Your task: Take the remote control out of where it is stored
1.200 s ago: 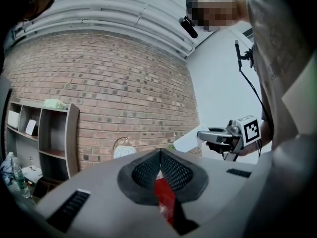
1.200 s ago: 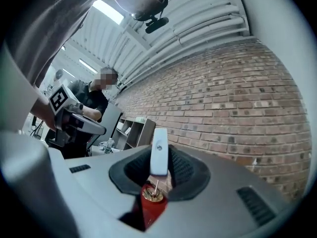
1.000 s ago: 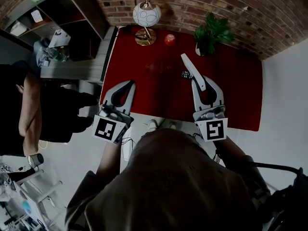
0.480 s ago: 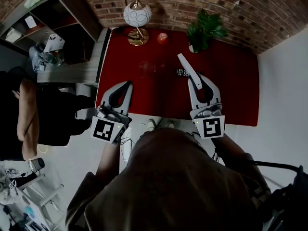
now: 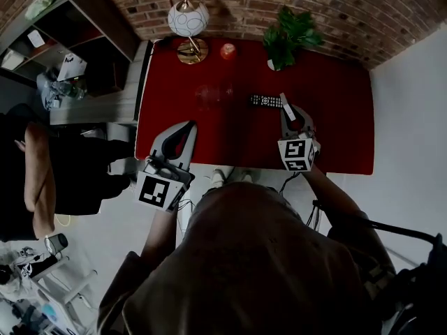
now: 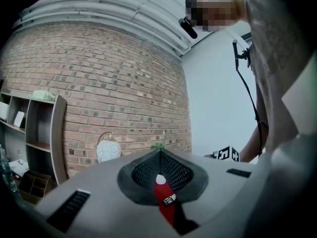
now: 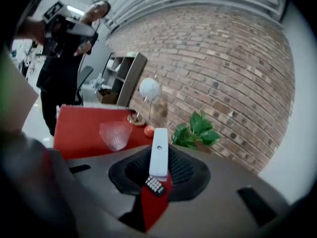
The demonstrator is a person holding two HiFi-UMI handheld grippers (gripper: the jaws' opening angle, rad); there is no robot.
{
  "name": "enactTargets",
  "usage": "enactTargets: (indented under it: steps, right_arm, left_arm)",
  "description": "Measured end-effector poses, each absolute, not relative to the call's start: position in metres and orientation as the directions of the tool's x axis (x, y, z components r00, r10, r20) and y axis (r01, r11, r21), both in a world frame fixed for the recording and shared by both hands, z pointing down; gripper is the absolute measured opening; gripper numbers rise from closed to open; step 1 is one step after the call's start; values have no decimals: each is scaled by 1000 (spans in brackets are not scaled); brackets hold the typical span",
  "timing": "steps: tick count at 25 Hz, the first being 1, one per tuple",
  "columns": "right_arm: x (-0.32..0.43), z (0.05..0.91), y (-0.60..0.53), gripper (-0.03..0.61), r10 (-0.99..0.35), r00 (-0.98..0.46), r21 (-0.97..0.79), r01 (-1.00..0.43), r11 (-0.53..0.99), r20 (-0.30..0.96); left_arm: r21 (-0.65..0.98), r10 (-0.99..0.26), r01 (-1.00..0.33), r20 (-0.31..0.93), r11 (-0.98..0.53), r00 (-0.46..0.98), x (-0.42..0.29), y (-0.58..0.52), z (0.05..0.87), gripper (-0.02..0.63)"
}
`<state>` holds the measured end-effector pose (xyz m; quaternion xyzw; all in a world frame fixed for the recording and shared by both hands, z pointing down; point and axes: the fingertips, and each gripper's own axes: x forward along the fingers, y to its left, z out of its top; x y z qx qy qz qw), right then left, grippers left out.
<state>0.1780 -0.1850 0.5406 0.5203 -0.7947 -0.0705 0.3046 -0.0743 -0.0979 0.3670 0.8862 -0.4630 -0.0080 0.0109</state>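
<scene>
A black remote control (image 5: 265, 101) with many buttons lies flat on the red table (image 5: 335, 117), left of my right gripper's tips. My right gripper (image 5: 287, 112) is shut on a slim white remote-like bar (image 5: 284, 103), which sticks out past the jaws toward the wall. In the right gripper view the white bar (image 7: 159, 151) stands between the jaws of the right gripper (image 7: 159, 158), and the black remote (image 7: 154, 185) shows just below it. My left gripper (image 5: 189, 126) hovers over the table's near edge with its jaws together and nothing in them. Its own view shows the left gripper (image 6: 159, 155) pointing level.
Along the brick wall stand a globe lamp (image 5: 187, 18), a red candle (image 5: 228, 50) and a potted plant (image 5: 286, 37). A clear glass bowl (image 5: 213, 93) sits mid-table. A shelf unit (image 5: 84, 37) and a standing person (image 5: 42, 166) are at the left.
My right gripper has dropped toward the table and tipped downward, still carrying the white bar. The black remote now shows in full. The left gripper has barely shifted.
</scene>
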Motion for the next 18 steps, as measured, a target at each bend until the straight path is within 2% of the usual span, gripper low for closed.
enactTargets:
  steps: [5,8,18]
  right_arm:
    - [199,626,-174,83,-787,-143,503,-698,510,600]
    - [202,657,-164,83,-738,-92,515,-658,549,669]
    - [210,710,-161,83,-687,-15,515,-649,560,727]
  left_arm:
    - [45,-806,-805,10,-591,592,-65,-95,375,9]
    - [51,-802,-802,15,-595,597,-62,-94,377,9]
    - [40,-807,-807,22,-589,590,-66,-96,375,9]
